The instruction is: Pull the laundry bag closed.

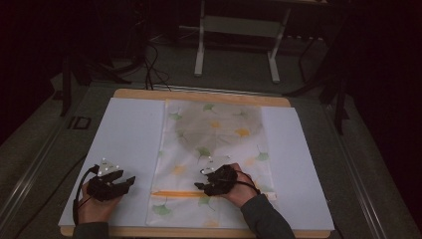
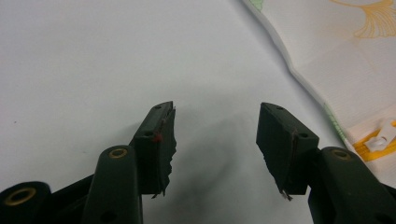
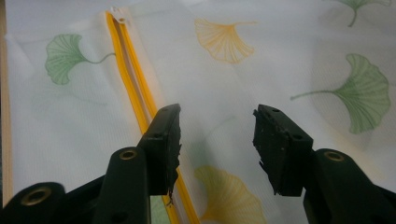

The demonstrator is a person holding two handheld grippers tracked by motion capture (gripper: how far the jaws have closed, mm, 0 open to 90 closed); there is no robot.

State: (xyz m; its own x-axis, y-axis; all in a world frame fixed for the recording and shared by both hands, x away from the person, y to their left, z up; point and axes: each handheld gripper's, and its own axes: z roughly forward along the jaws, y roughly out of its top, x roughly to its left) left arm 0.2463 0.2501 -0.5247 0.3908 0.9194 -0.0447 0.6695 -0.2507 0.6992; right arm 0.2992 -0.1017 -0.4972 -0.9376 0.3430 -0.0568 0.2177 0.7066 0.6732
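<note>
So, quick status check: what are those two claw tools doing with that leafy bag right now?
Left gripper open over bare white board. Right gripper open above the mesh bag, beside its orange zipper. Nothing in the way.

left hand-held gripper (image 2: 215,140): jaws wide apart, nothing between them, pads (image 2: 164,140) worn and ragged at the edges. hovering over bare white worktop (image 2: 116,56), faint shadow beneath. upper right: white mesh bag (image 2: 336,51) with wavy edge, orange ginkgo leaf print (image 2: 373,16), green trim along the hem. at right edge, just beside the right jaw: orange zipper (image 2: 373,144) with white zipper pull (image 2: 384,135). no contact with the bag.
</note>
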